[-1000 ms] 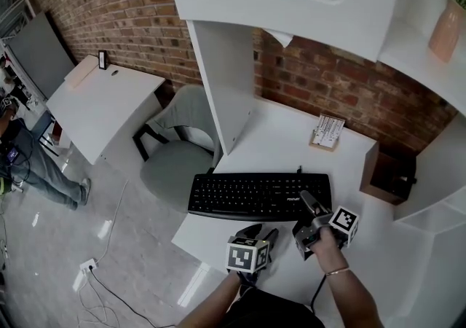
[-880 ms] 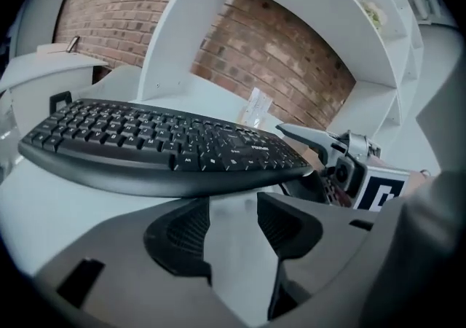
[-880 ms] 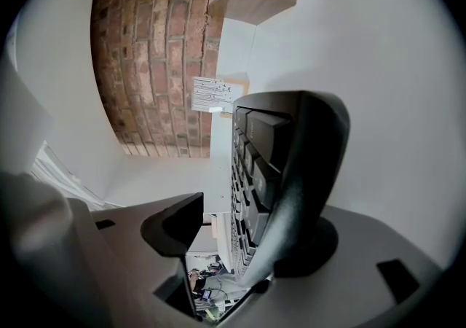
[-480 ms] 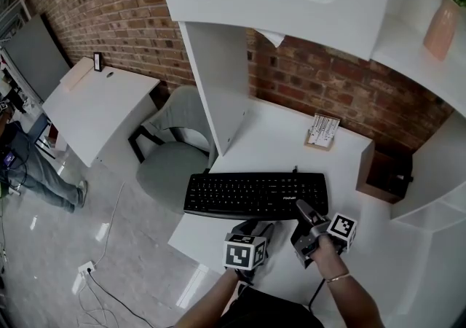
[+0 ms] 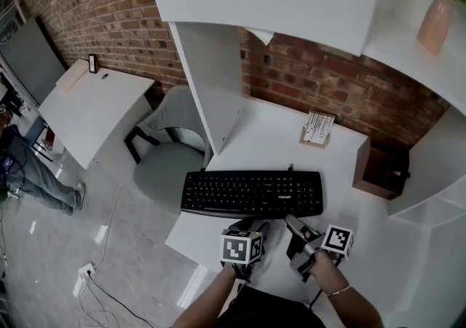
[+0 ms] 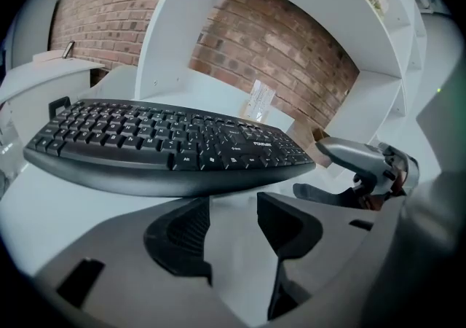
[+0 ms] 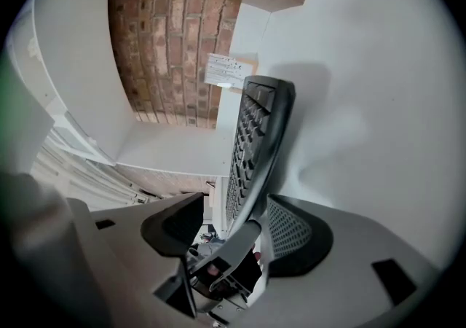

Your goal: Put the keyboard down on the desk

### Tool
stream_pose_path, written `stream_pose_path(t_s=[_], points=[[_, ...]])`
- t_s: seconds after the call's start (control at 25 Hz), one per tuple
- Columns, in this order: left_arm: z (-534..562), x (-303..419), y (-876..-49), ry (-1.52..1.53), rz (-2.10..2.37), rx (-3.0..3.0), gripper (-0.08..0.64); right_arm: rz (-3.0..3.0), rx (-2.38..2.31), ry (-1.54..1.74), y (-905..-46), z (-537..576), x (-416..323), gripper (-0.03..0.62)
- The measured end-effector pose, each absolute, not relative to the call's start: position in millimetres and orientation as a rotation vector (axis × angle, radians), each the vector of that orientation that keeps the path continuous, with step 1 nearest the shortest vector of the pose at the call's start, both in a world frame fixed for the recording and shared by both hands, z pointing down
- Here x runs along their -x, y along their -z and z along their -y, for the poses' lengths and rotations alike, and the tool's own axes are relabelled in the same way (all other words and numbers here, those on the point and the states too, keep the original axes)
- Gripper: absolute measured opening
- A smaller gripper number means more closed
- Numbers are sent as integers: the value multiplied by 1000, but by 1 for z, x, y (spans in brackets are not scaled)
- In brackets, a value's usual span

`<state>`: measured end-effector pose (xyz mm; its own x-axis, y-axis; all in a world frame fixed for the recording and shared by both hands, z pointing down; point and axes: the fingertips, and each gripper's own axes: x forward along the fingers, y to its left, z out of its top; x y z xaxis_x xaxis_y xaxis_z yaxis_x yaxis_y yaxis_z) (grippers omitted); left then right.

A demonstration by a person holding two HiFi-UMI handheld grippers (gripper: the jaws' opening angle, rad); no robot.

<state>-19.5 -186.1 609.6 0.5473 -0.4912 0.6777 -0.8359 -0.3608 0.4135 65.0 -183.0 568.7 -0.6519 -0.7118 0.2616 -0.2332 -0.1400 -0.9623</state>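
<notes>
A black keyboard (image 5: 251,194) lies flat on the white desk (image 5: 269,144), near the front edge. My left gripper (image 5: 256,229) sits just in front of its middle, open, with nothing between the jaws. My right gripper (image 5: 293,232) is in front of the keyboard's right end, open and apart from it. In the left gripper view the keyboard (image 6: 167,141) spans the picture beyond the open left gripper (image 6: 233,224), and the right gripper (image 6: 357,170) shows at the right. The right gripper view looks along the keyboard (image 7: 251,151) past the open right gripper (image 7: 233,228).
A small card holder (image 5: 314,130) stands at the back by the brick wall. A brown box (image 5: 378,172) sits at the right. A white shelf upright (image 5: 211,86) bounds the desk's left. A grey chair (image 5: 166,159) and a second desk (image 5: 91,104) stand to the left.
Both grippers have drawn back a little toward the desk's front edge. The right gripper's jaw, earlier at the keyboard's front right corner, is now apart from it. The keyboard has not moved.
</notes>
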Motion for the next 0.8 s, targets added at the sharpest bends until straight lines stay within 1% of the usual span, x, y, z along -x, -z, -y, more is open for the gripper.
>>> stream_pose_path(t_s=[0.44,0.52,0.64,0.8], points=[[177,26,-607,-610,1090,-1986,189,-1953,1066,1810,-562,178,-46,259],[174,30,-603,-604,1112,-1989,187,-1985,1085,1804,-562,176,-45,235],[172,38,-594,-591,1155,-2004,177,-2055,1128,1772,-558,173,-43,173],[169,51,-578,-562,1225,-2027,156,-2212,1253,1620,-544,172,-50,94]])
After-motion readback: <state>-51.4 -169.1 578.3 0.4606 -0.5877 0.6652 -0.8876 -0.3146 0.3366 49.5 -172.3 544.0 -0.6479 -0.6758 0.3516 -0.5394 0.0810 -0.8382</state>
